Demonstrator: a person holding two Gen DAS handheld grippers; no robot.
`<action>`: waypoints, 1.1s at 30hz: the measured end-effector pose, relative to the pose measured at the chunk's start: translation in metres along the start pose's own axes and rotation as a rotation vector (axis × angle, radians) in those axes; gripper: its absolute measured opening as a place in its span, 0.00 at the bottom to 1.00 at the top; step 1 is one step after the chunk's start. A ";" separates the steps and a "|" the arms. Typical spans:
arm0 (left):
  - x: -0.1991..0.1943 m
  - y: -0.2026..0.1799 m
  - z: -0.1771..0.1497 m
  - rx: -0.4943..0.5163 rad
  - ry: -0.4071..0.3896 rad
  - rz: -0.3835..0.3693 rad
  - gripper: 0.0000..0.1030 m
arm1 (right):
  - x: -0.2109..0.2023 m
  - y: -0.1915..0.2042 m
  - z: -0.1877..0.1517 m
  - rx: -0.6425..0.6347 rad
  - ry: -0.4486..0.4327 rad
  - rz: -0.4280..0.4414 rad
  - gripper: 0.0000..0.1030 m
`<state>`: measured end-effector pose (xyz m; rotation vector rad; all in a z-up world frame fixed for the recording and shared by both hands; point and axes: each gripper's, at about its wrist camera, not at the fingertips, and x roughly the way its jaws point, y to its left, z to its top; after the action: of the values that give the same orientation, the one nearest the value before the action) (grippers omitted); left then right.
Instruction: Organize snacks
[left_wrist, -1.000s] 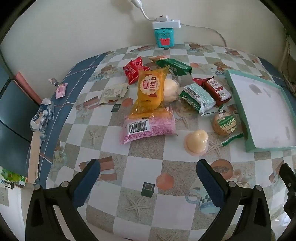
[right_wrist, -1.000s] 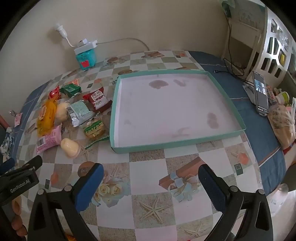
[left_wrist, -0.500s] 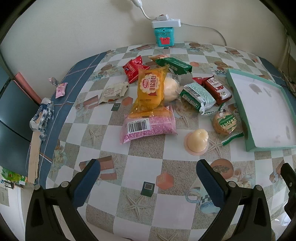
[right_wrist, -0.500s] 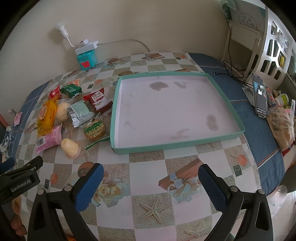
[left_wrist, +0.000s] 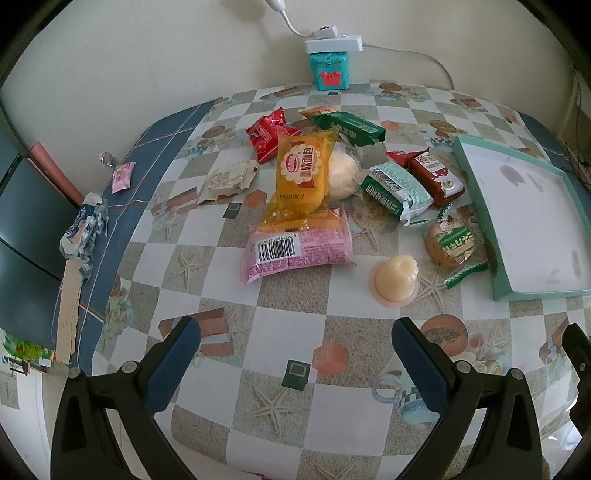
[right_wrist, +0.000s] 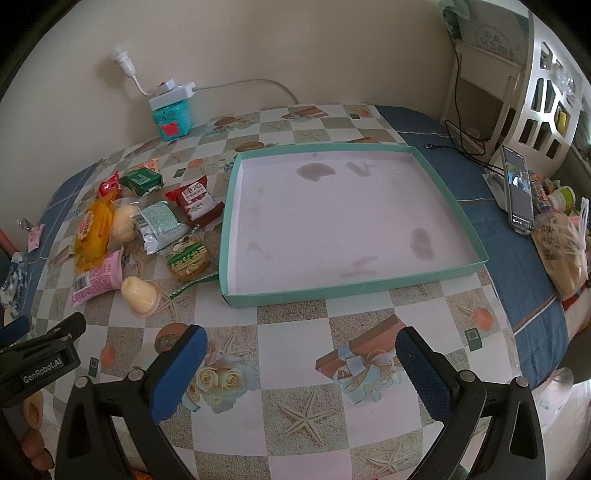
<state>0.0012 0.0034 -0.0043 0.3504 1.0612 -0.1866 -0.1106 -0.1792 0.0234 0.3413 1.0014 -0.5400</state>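
Several wrapped snacks lie in a loose pile on the patterned tablecloth: an orange bread pack (left_wrist: 303, 177), a pink pack (left_wrist: 297, 249), a pale jelly cup (left_wrist: 395, 275), a round cookie pack (left_wrist: 452, 243), green (left_wrist: 351, 127) and red (left_wrist: 269, 133) packs. A shallow teal tray (right_wrist: 236, 206) with a white floor sits empty to their right. My left gripper (left_wrist: 295, 354) hovers open near the table's front edge, short of the pink pack and jelly cup (right_wrist: 138, 293). Open too, my right gripper (right_wrist: 301, 363) stands in front of the tray with nothing between its fingers.
A teal box with a white power strip (left_wrist: 330, 61) stands against the back wall. Small wrappers (left_wrist: 122, 175) lie at the left table edge. At the far right are a propped phone (right_wrist: 517, 192), cables and a bagged item (right_wrist: 561, 251). A person's fingers (right_wrist: 31, 435) show at lower left.
Both grippers drifted slightly; the left view edged left so less of the tray shows, and the right view shifted so the tray sits a little lower. No snack moved.
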 end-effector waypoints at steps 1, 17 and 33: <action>0.000 0.000 0.000 -0.001 0.002 0.001 1.00 | 0.000 0.000 0.000 0.000 0.000 -0.001 1.00; 0.002 0.001 0.000 -0.006 0.007 0.003 1.00 | 0.000 0.001 0.000 -0.001 -0.002 -0.003 1.00; 0.002 0.001 0.000 -0.007 0.008 0.003 1.00 | 0.000 0.001 0.000 -0.003 -0.002 -0.005 1.00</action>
<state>0.0021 0.0044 -0.0056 0.3465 1.0686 -0.1793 -0.1100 -0.1782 0.0234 0.3358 1.0013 -0.5439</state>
